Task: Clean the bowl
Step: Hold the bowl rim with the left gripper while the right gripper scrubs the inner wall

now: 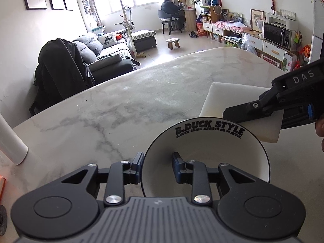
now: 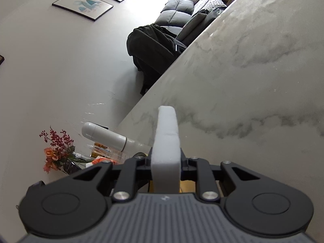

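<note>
Bowl (image 1: 204,154) rim sits between the left gripper's (image 1: 158,167) part-open jaws, apparently untouched; the right gripper (image 1: 243,114), clamping a sponge (image 1: 228,99), hovers just beyond its far rim.

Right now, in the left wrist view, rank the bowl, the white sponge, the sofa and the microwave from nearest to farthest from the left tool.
1. bowl: its rim sits between the fingers of the left tool.
2. white sponge: just beyond the bowl, to the right, held by the right tool.
3. sofa: past the table's far edge, left.
4. microwave: far right wall; roughly level with the sofa, so too close to call.
</note>
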Demonstrator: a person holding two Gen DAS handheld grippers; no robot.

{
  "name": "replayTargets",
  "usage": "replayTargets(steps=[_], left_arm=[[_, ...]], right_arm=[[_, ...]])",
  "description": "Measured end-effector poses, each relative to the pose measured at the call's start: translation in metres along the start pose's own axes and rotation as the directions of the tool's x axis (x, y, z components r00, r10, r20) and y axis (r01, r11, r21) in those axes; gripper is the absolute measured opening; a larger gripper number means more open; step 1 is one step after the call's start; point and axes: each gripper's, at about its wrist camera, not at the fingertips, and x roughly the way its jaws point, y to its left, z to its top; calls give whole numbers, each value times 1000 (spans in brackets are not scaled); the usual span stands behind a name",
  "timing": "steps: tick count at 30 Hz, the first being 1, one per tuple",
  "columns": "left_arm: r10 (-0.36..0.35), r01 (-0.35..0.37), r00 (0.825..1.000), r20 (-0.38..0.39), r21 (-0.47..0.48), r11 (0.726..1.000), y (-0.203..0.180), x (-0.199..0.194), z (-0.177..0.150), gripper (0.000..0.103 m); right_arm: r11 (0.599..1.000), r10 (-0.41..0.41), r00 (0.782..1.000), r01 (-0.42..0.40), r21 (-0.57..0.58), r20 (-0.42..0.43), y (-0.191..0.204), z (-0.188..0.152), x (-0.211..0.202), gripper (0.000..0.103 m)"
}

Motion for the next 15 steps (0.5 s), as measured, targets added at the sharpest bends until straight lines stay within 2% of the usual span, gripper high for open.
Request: replayTargets(steps=[6, 10, 15], left_arm=[[-24, 24, 1000, 2, 21, 999, -7, 7, 4, 45], [-35, 35, 999, 0, 17, 999, -6, 9, 7, 46], [5, -5, 1000, 27, 26, 1000, -11, -2, 7, 46]], right_arm=[[999, -36, 999, 36, -20, -4, 3, -7, -15, 22], [998, -49, 999, 49, -27, -10, 2, -14, -24, 22], [1000, -31, 999, 31, -7, -8, -3, -15, -23, 22]])
